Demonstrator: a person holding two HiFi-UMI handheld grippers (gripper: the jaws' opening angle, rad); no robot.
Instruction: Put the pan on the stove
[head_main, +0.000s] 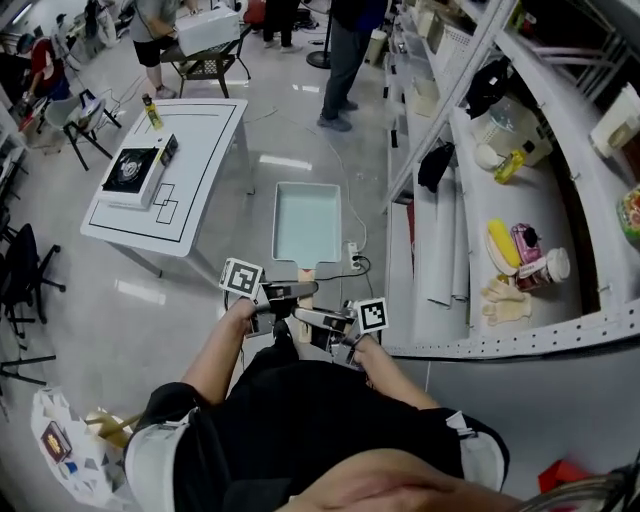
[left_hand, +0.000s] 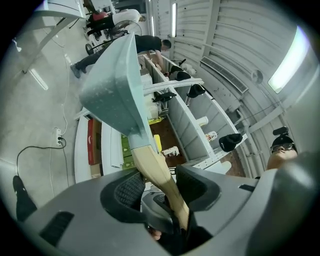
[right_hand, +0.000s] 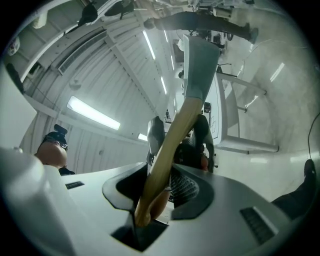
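Lying between both jaws, pan handle (left_hand: 152, 167)

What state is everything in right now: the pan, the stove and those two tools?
Pan: in the air, carried by its handle.
Left tool: shut on the handle.
Right tool: shut on the handle.
Stove: on the white table, nothing on it.

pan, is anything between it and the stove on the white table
Nothing visible. The pan hangs by its handle in the left gripper and right gripper; only bare floor lies between it and the table where the stove sits.
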